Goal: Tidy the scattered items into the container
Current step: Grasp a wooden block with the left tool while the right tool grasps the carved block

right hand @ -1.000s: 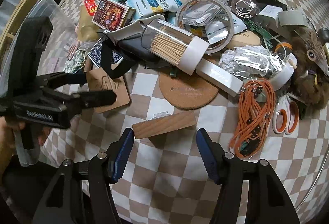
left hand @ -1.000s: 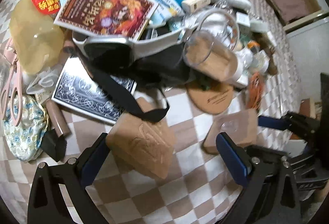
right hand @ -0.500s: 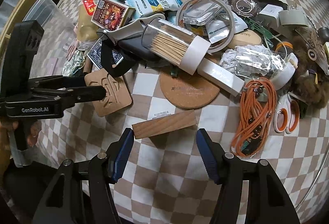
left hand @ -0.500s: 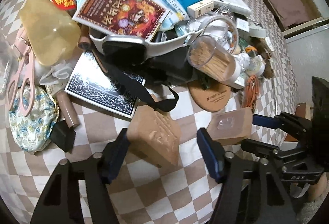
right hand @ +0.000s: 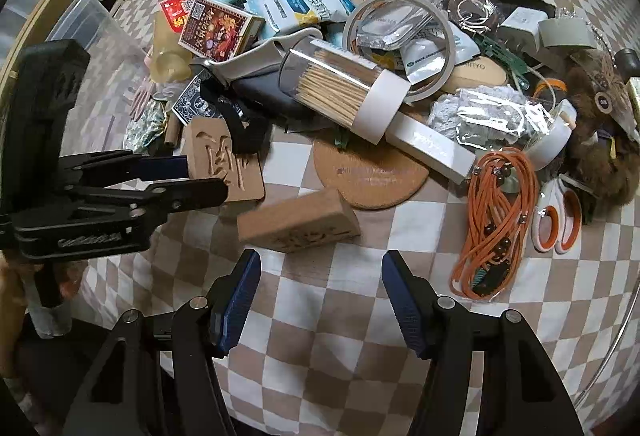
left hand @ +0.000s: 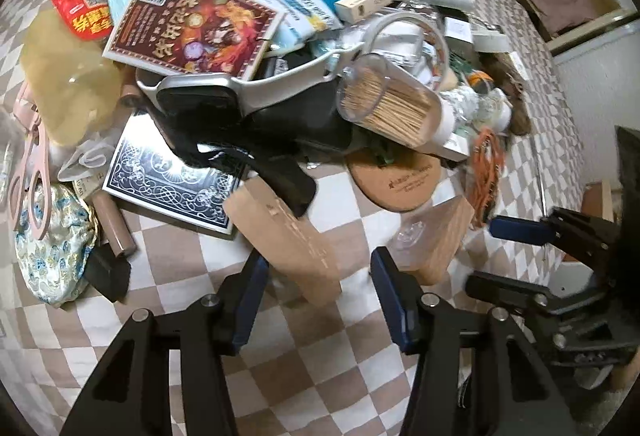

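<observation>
Left tongs (left hand: 316, 276) are closing around a carved wooden board (left hand: 288, 240), contact unclear; right tongs (right hand: 316, 276) gape empty; strap (left hand: 280, 172) hides the board's top.

Left tongs (left hand: 316, 272) closing, pointed steeply down; right tongs (right hand: 316, 276) apart, likewise.

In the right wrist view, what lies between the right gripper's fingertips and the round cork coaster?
A plain wooden block lies on the checkered cloth between the right gripper and the cork coaster, seen in the right wrist view.
</observation>
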Available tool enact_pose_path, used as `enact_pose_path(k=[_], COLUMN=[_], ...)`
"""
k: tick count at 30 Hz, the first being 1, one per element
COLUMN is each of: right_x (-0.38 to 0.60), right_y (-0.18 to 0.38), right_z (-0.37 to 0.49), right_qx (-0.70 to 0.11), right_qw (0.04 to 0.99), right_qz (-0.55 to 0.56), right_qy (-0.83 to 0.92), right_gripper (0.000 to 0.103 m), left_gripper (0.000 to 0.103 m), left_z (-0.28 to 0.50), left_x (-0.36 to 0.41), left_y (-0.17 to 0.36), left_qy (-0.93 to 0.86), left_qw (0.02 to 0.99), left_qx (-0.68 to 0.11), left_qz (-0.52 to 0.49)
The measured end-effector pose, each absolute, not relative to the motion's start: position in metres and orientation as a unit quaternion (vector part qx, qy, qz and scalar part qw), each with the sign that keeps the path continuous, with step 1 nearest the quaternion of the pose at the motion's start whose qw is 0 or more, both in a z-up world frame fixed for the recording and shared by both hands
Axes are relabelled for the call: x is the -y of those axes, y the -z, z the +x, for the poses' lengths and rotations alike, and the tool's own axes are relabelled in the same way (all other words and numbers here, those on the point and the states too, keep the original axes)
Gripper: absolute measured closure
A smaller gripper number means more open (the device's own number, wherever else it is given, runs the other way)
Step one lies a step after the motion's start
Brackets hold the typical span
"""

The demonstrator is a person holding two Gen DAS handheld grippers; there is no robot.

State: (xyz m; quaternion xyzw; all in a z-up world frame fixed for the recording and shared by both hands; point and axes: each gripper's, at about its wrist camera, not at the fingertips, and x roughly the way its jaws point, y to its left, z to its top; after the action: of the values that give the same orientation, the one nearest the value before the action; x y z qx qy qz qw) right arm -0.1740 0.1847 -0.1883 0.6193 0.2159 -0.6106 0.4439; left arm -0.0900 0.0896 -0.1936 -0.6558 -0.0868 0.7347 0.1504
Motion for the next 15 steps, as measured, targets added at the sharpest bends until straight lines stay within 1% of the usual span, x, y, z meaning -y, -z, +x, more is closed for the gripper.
enact_pose_path(k=[4,6,7,8,11,15], right_x=[-0.188,-0.191,-0.190,-0.190,-0.188,-0.177], right_y=[0.177,0.174,0.175,0.176,0.182,0.191], right_z=[-0.180,-0.185,-0.186,-0.187,-0.186,-0.173], right_qx=[-0.208,-0.200,-0.198,-0.198,-0.206,-0.245], right_qw=[0.449,0.451,0.451,0.449,0.448,0.450], right_qz=[0.604,0.600,0.600,0.601,0.601,0.584], right_qy=[0.624,0.630,0.630,0.631,0.629,0.630], right_gripper=[0.039,0.039,0.039,0.039,0.039,0.039], left_gripper=[0.050,0.062,0.070,0.075,0.076,0.078], left_z=[-0.094,-0.095,-0.096,-0.096,-0.096,-0.094], left_x=[-0.085,-0.085,-0.085,-0.085,-0.084,-0.083], left_y=[0.198,0.198,0.198,0.197,0.196,0.195], left_qy=[-0.736,-0.738,-0.739,-0.741,-0.742,-0.743], left_qw=[0.133,0.130,0.128,0.127,0.122,0.122], left_qx=[0.091,0.088,0.086,0.083,0.074,0.063], left_qz=[-0.658,-0.656,-0.655,-0.655,-0.655,-0.655])
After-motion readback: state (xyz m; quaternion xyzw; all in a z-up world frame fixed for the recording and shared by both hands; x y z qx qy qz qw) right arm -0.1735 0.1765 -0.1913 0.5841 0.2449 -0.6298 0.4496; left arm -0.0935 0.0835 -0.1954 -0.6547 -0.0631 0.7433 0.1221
